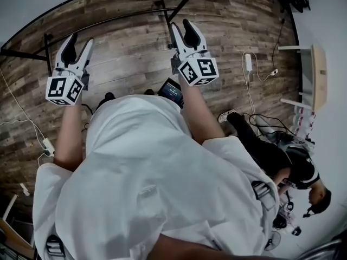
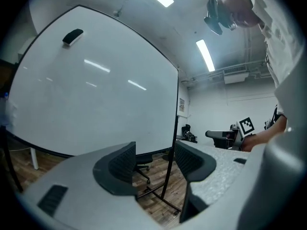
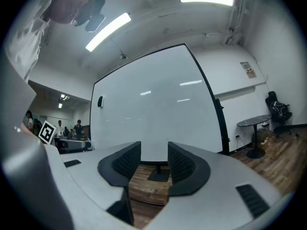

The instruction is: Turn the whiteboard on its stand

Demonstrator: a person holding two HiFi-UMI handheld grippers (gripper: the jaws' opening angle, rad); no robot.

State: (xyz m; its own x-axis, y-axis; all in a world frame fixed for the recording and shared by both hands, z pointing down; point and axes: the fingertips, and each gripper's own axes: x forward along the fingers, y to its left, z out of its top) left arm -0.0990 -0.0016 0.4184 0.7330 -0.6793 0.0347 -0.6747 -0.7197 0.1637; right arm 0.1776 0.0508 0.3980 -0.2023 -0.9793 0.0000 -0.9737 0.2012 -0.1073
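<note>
Straight ahead of the person stands the whiteboard [image 3: 153, 114], upright on its stand [image 1: 108, 19], well apart from both claws. Its long axis runs side to side across the person's front, and its blank face points back at the grippers.

The left gripper [image 2: 153, 162] is released, jaws apart with nothing in the gap. Its line of sight falls on the board's right-hand post [image 2: 172, 143], with the face spreading away to its left. The board looms larger in this view, so the left hand is probably the nearer one.

The right gripper [image 3: 154, 162] also grasps nothing: a narrow gap shows between its pads, with only floor behind. It looks square at the middle of the face, and the right edge post [image 3: 218, 119] sits off to its right.

Neither claw touches the frame yet. Turning the board will likely call for closing in on an edge, and the right-hand post looks handiest.
</note>
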